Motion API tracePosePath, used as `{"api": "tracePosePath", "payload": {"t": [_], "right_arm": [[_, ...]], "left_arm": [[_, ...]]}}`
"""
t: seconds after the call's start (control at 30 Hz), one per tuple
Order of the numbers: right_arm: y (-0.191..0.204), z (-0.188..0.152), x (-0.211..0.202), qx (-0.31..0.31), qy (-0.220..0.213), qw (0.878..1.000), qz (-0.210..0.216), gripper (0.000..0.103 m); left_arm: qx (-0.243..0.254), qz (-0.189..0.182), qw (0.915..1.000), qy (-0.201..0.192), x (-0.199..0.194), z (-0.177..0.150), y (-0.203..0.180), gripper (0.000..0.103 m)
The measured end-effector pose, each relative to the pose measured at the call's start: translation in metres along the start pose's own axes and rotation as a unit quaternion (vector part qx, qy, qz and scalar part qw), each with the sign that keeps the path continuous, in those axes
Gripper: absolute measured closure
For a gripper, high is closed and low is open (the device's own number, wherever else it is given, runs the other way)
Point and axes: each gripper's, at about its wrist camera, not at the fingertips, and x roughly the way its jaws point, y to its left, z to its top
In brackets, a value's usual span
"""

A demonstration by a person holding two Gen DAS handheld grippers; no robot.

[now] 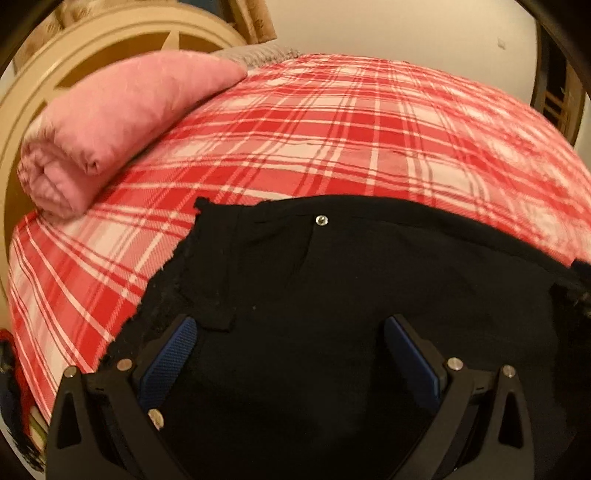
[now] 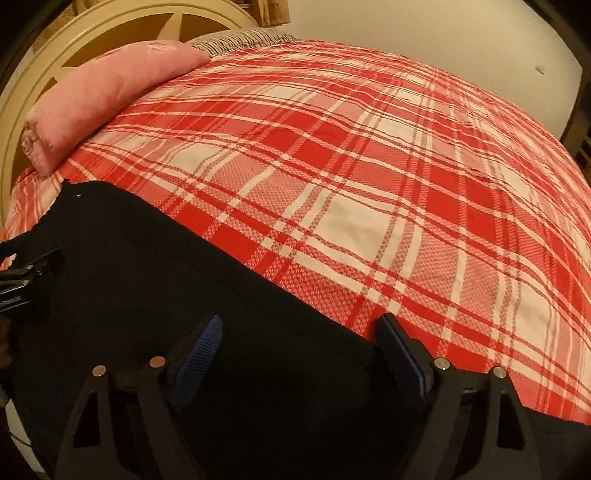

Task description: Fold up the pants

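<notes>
In the left wrist view, the black fabric pants [image 1: 351, 295] lie spread on the red-and-white plaid bedspread [image 1: 332, 129], covering its near part. A small silver stud [image 1: 321, 220] shines near the far edge of the pants, and a frayed corner of them juts out to the stud's left. The left gripper [image 1: 291, 354] hangs over the pants with its blue-padded fingers [image 1: 168, 360] set wide apart, black cloth filling the gap between them; whether the pads touch the cloth cannot be told. Beyond the pants and to the left, a rolled pink blanket [image 1: 122, 122] rests on the bedspread against the cream-coloured curved wooden headboard [image 1: 55, 66]. A pale wall [image 1: 406, 29] rises behind the bed.

In the right wrist view, the pants [image 2: 147, 266] cross the near left part of the bedspread [image 2: 369, 166], their far edge running diagonally. The right gripper [image 2: 301, 350] also stands spread open, its left blue pad [image 2: 197, 363] over the pants and its right finger at the pants' edge, where the plaid begins. The left gripper's black body [image 2: 26, 273] shows at the left margin, over the pants. The pink blanket [image 2: 110, 96] and headboard [image 2: 44, 59] lie beyond the pants, to the upper left.
</notes>
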Motion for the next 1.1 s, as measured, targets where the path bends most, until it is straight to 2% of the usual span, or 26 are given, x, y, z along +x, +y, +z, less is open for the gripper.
{"api": "tracePosePath", "payload": {"t": [0.07,0.1,0.13,0.2,0.23,0.3,0.43,0.53,0.63,0.7,0.77,0.83,0.93,1.03,1.1], "right_arm": [[0.007,0.0,-0.003,-0.022,0.002,1.0,0.014,0.042],[0.01,0.0,-0.006,-0.03,0.006,0.999,0.015,0.058],[0.016,0.0,-0.009,-0.045,0.01,0.999,0.01,0.079],[0.025,-0.001,-0.014,-0.075,0.015,0.997,-0.011,0.093],[0.03,-0.004,-0.018,-0.09,0.015,0.996,-0.025,0.096],[0.038,-0.011,-0.033,-0.104,-0.001,0.994,-0.034,0.098],[0.054,-0.031,-0.086,-0.11,-0.063,0.992,-0.026,0.098],[0.078,-0.06,-0.121,-0.133,-0.097,0.986,-0.018,0.098],[0.103,-0.095,-0.135,-0.155,-0.109,0.982,-0.018,0.098],[0.117,-0.114,-0.134,-0.172,-0.119,0.977,-0.033,0.098],[0.131,-0.133,-0.126,-0.189,-0.123,0.973,-0.053,0.098],[0.14,-0.15,-0.121,-0.194,-0.121,0.972,-0.055,0.098],[0.145,-0.16,-0.117,-0.204,-0.129,0.968,-0.07,0.099],[0.147,-0.163,-0.121,-0.219,-0.144,0.961,-0.083,0.099],[0.145,-0.162,-0.121,-0.217,-0.143,0.962,-0.079,0.099]], "left_arm": [[0.001,0.003,1.0,-0.007,0.001,0.0,-0.001,0.0],[-0.001,0.002,1.0,-0.007,0.001,0.001,-0.001,0.0],[-0.004,-0.001,1.0,-0.006,0.002,0.001,0.001,0.0],[-0.008,-0.01,0.9999,-0.002,0.002,0.002,0.006,0.0],[-0.009,-0.016,0.9998,0.001,-0.001,0.002,0.009,0.0],[-0.018,-0.028,0.9994,0.002,-0.006,0.002,0.017,0.0],[-0.06,-0.072,0.9956,0.002,-0.024,-0.002,0.045,0.0],[-0.093,-0.101,0.9905,-0.003,-0.041,0.001,0.065,0.0],[-0.112,-0.133,0.9846,-0.013,-0.059,0.009,0.074,0.0],[-0.116,-0.149,0.9818,-0.018,-0.067,0.016,0.072,0.0],[-0.117,-0.157,0.9806,-0.015,-0.068,0.022,0.065,0.0],[-0.113,-0.164,0.9799,-0.005,-0.062,0.029,0.055,0.0],[-0.095,-0.168,0.9806,0.032,-0.047,0.045,0.033,0.0],[-0.093,-0.151,0.9817,0.07,-0.029,0.052,0.017,0.0],[-0.091,-0.135,0.9824,0.091,-0.016,0.055,0.01,0.0]]}}
